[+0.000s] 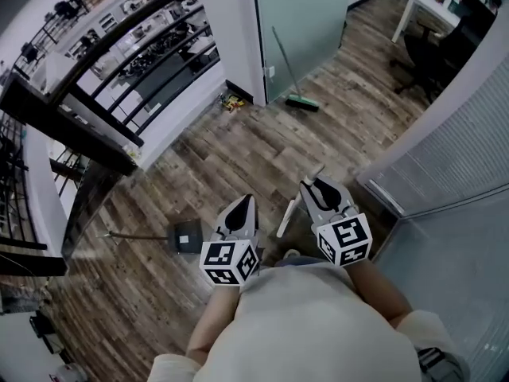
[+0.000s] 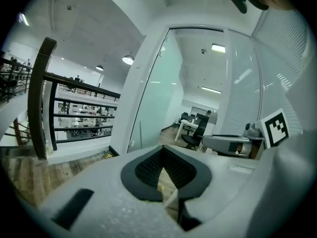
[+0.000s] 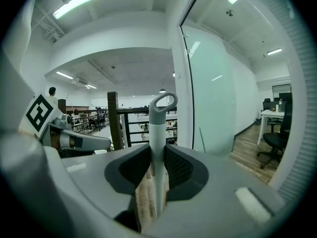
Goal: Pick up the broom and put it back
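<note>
White broom handle (image 3: 157, 128) with a grey hanging loop stands upright between the jaws of the right gripper (image 3: 157, 150), which are part open and clamped on it. To its left, the left gripper (image 2: 162, 150) has its jaws closed together, empty.

No legible text, brand, number or sign is noted in any view. Only black-and-white square patterns are recorded, on the left marker cube (image 1: 229, 263) of the left tongs (image 1: 247, 200) and the right marker cube (image 1: 344, 239) of the right tongs (image 1: 313, 184). No letters or digits are carried by them.
</note>
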A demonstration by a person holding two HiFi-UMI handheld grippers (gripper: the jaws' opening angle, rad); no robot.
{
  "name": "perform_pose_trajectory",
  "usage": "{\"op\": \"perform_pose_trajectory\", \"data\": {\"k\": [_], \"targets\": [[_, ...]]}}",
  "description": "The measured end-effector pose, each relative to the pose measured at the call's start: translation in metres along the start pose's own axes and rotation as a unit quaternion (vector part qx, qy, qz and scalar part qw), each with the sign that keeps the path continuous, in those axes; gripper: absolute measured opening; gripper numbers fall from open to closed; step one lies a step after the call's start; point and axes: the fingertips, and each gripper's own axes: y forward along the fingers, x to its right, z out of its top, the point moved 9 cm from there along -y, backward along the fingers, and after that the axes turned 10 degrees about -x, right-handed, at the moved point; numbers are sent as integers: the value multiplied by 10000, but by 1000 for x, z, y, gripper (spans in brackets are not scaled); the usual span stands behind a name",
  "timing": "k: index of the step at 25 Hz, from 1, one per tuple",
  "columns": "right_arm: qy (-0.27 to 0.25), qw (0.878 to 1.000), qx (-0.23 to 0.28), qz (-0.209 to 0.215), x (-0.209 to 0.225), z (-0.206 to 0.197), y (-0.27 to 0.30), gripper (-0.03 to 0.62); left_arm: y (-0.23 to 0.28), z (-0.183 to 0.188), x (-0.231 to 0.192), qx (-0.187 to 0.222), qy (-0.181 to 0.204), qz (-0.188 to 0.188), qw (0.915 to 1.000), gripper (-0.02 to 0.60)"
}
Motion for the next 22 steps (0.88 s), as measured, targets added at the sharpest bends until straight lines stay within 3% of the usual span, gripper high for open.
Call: {"op": "perform_pose_trajectory", "data": {"k": [12, 22], "targets": [[409, 9954, 113, -861, 63, -18, -47, 98, 55, 4, 52, -246, 328, -686, 9968, 5], [828, 9805, 194, -1773, 102, -30, -85, 98, 89, 14, 80, -492, 632, -1302, 9883, 5]]}}
